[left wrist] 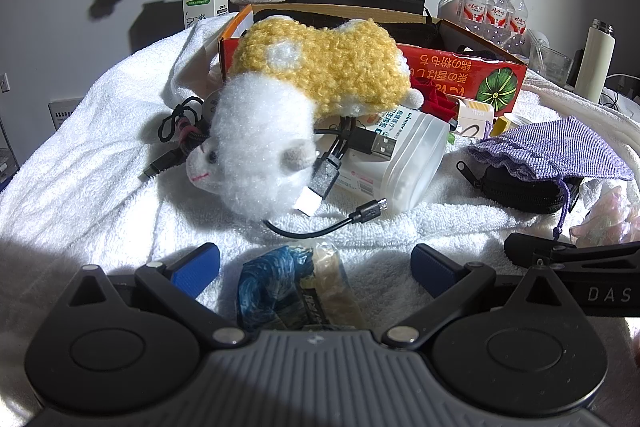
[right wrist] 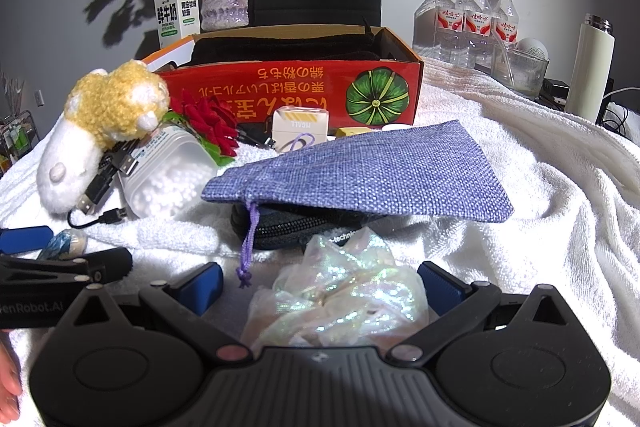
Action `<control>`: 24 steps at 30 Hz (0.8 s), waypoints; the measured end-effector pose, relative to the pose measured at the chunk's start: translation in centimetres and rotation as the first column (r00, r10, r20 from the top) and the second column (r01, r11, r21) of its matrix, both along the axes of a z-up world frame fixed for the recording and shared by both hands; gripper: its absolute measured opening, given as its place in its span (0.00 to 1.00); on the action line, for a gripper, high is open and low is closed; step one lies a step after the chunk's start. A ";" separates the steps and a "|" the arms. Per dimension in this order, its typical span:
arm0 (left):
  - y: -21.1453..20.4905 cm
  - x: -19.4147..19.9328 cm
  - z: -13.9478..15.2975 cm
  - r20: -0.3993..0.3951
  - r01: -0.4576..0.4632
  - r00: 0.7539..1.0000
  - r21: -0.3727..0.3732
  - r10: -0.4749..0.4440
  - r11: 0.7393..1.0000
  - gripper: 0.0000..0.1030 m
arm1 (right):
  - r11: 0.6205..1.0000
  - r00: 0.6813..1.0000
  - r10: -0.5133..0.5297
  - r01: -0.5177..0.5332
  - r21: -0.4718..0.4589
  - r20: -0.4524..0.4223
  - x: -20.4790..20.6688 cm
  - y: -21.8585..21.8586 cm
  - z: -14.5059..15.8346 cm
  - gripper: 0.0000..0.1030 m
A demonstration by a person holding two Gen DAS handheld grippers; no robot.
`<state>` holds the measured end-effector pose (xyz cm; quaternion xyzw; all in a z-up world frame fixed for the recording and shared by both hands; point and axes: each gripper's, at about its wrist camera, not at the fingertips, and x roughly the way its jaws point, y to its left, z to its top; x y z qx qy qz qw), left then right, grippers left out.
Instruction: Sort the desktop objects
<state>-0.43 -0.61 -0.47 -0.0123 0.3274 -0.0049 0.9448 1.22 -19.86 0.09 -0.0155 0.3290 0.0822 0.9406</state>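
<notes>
Red box [right wrist: 288, 87] at back of white towel [right wrist: 520, 187]; plush sheep [left wrist: 280, 99] leans on its front, purple pouch [right wrist: 360, 171] just before it; left gripper [left wrist: 316, 267] jaws spread around blue packet [left wrist: 276, 287]; right gripper [right wrist: 320, 283] jaws spread around iridescent wrap [right wrist: 340, 291]

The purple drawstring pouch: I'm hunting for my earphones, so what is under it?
Under the purple drawstring pouch lies a black zippered case on the white towel. Only its front edge and zipper show; the rest is covered, and its contents cannot be seen.
</notes>
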 end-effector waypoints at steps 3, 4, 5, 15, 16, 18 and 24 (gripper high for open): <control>0.0 0.0 0.0 0.000 0.000 1.000 0.000 0.000 1.000 1.00 | 1.000 1.000 0.000 0.000 -0.001 0.000 0.0 0.0 0.0 1.00; 0.0 0.0 0.0 0.000 0.000 1.000 0.000 0.000 1.000 1.00 | 1.000 1.000 0.000 0.000 -0.001 0.000 0.0 0.0 0.0 1.00; 0.0 0.0 0.0 0.000 0.000 1.000 0.000 0.000 1.000 1.00 | 1.000 1.000 0.000 0.000 0.000 0.000 0.0 0.0 0.0 1.00; 0.0 0.0 0.0 0.000 0.000 1.000 0.000 0.000 1.000 1.00 | 1.000 1.000 0.000 0.000 -0.001 0.000 0.0 0.0 0.0 1.00; 0.0 0.0 0.0 0.000 0.000 1.000 0.000 0.000 1.000 1.00 | 1.000 1.000 0.000 0.000 0.000 0.000 0.0 0.0 0.0 1.00; 0.0 0.0 0.0 0.000 -0.001 1.000 0.001 0.001 1.000 1.00 | 1.000 1.000 0.000 0.000 -0.001 0.000 0.0 0.0 0.0 1.00; -0.1 0.0 0.0 0.001 -0.008 1.000 0.014 0.008 1.000 1.00 | 1.000 1.000 -0.001 0.001 0.000 0.000 -0.1 0.2 0.0 1.00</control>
